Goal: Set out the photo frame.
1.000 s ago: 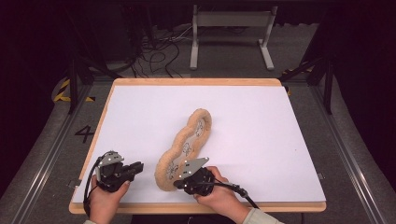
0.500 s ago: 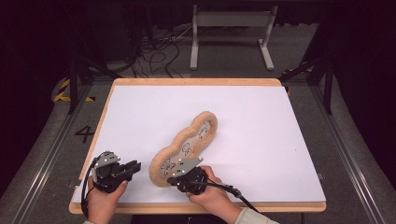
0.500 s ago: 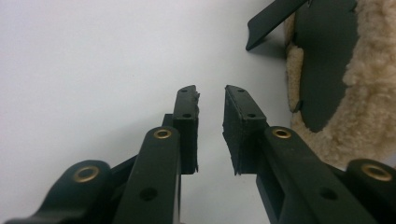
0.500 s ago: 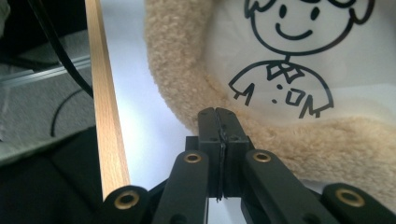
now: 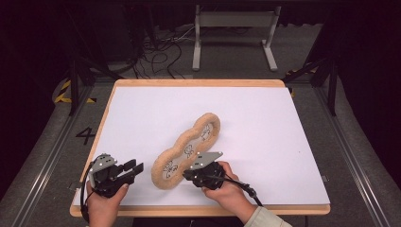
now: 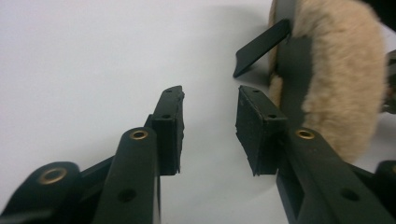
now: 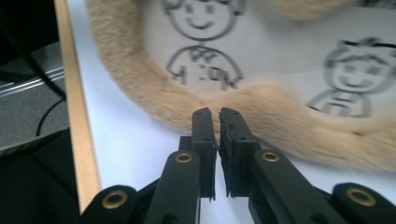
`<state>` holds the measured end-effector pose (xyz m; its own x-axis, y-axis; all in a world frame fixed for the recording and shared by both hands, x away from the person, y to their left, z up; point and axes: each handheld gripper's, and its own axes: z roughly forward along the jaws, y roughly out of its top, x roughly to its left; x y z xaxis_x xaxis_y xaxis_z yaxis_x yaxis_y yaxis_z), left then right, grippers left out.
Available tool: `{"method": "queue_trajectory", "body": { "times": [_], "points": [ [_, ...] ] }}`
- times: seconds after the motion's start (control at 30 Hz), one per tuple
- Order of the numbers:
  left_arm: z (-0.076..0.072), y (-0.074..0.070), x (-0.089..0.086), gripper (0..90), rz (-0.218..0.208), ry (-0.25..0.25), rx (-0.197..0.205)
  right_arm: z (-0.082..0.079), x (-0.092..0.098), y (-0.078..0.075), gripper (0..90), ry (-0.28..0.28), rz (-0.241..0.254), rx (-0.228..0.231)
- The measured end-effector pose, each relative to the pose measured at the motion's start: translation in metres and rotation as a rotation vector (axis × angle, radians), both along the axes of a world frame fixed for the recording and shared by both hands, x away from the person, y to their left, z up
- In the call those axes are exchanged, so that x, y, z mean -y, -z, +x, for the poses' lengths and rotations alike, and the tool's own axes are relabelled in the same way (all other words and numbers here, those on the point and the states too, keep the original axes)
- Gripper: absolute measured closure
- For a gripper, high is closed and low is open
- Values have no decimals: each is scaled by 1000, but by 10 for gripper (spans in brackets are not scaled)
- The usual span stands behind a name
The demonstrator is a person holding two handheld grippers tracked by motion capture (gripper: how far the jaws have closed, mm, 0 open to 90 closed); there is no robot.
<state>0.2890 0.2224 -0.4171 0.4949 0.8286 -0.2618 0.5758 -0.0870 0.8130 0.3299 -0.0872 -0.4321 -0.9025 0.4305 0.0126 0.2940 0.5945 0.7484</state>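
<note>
left hand-held gripper (image 5: 135,168) jaws apart; right hand-held gripper (image 7: 217,113) jaws closed.

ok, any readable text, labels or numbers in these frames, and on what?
"4": painted on the dark floor left of the table.
Short lettering on the chest of a cartoon child drawn on the fluffy mat, right gripper view: too blurred to read.
No other text.

"4" on floor strip (image 5: 85,135) left of table; nothing else legible, probably.
</note>
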Motion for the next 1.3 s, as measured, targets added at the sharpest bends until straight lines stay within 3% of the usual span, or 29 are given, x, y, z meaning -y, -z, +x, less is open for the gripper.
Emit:
{"method": "queue_trajectory", "body": {
  "times": [0.2,0.33,0.57,0.7,0.83,0.97,1.07,1.17,1.3],
  "points": [
    [-19,-15,9,547,-17,-4,76,7,20,-9,835,55,20,4],
    [-25,-19,18,528,-41,24,88,11,31,-14,830,86,36,12],
    [-24,-16,36,431,-49,76,58,17,44,-19,815,117,56,12],
    [-22,-12,41,384,-45,75,43,19,49,-22,804,126,67,15],
    [-18,-4,48,368,-29,81,20,20,53,-23,798,136,72,17],
    [-11,7,55,342,5,130,-30,21,57,-24,784,145,85,10],
    [-7,13,57,343,-6,138,-59,22,60,-25,779,150,88,9],
    [-5,16,59,353,5,142,-65,22,61,-25,774,154,89,8],
    [-5,17,65,425,24,191,-69,23,64,-26,767,159,93,6]
  ]
}}
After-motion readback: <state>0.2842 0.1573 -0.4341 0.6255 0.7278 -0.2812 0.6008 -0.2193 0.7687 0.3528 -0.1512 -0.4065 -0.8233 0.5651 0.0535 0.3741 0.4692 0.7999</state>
